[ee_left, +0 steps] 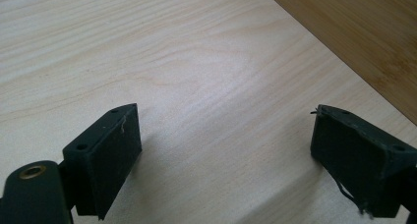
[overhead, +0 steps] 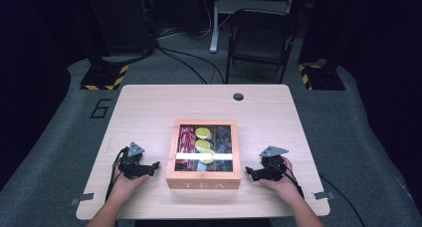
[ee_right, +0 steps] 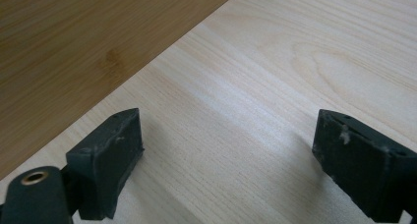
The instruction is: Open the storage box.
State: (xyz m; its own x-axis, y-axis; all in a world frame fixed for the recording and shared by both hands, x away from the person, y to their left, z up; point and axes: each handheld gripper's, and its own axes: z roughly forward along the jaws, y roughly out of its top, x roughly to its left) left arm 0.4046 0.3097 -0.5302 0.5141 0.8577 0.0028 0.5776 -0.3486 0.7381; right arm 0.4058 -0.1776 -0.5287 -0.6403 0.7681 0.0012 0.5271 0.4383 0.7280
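Material: pale bamboo tea box (overhead: pixel 203 178), lettered TEA on its front wall, sitting shut on the light wood-grain table (overhead: pixel 149 107); through the glass pane of its lid (overhead: pixel 205 163) show red packets (overhead: pixel 186 139) in the compartment nearest the left gripper, yellow round packets (overhead: pixel 203 145) in the middle one, and dark packets (overhead: pixel 222 140) in the one nearest the right gripper.

Step in hand: judged an approach; both grippers flank the box and neither touches it, so the opening of the lid looks not yet begun.

Left gripper (overhead: pixel 151 166): low over the table just beside the box's left wall, tips pointing toward it; jaws spread wide, nothing between them. In the left gripper view (ee_left: pixel 223 150) bare table lies between the black pads (ee_left: pixel 118 150), and the box wall (ee_left: pixel 364 42) runs ahead and to the jaws' right.

Right gripper (overhead: pixel 250 173): just beside the box's right wall, tips pointing toward it; jaws likewise wide apart and empty. In the right gripper view (ee_right: pixel 226 153) bare table lies between the jaws, and the box wall (ee_right: pixel 78 47) runs ahead and to their left.

Hands: the left hand (overhead: pixel 124 179) and the right hand (overhead: pixel 281 182) hold the grippers from behind, near the table's front edge.

Next move, as a judgement: one gripper must steady the box against sliding while the other finds the lid's front lip and lifts; a thin lip calls for narrowed jaws and a level approach.

Background: a folding chair (overhead: pixel 261 35) stands beyond the far side of the table.
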